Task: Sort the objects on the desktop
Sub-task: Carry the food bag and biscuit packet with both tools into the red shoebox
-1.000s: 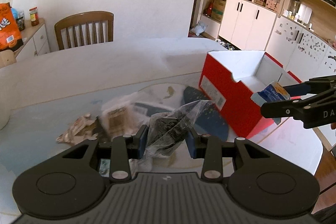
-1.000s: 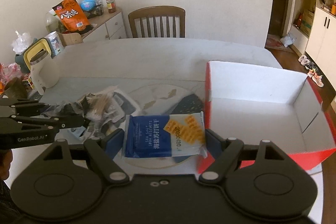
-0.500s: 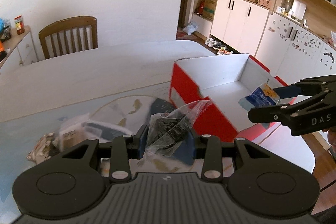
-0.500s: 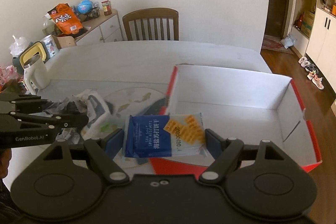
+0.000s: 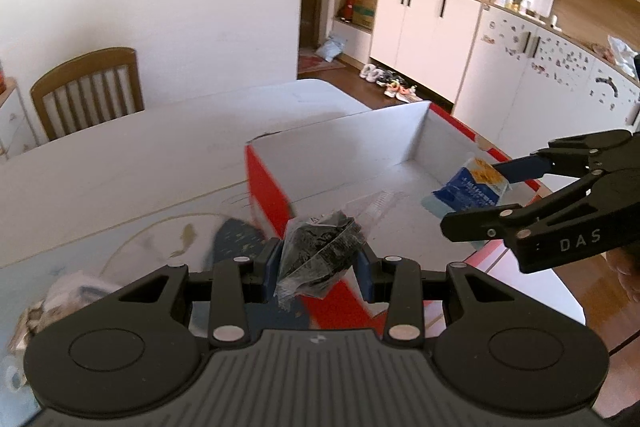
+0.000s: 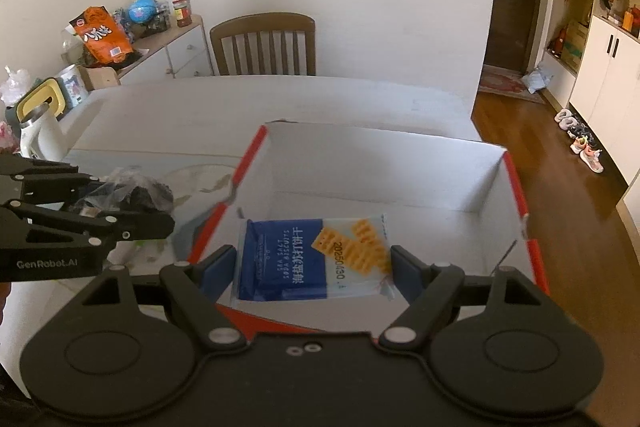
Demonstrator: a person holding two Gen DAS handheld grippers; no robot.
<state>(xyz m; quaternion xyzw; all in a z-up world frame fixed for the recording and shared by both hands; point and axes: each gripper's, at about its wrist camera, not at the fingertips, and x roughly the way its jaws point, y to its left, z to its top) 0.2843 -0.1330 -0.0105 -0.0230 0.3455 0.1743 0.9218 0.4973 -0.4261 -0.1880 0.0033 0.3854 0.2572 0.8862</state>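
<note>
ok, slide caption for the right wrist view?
Right gripper carries a blue biscuit packet over the open red box.

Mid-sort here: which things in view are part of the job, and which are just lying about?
In the job:
- blue cracker packet, in right tool
- clear bag of dark contents, in left tool
- red box

Lying about:
- kettle
- orange snack bag
- chair

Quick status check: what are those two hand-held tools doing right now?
Left tool clamped on clear plastic bag of dark contents. Right tool gripping blue soda-biscuit packet above open red-and-white cardboard box. Box interior bare, nothing in the way.
</note>
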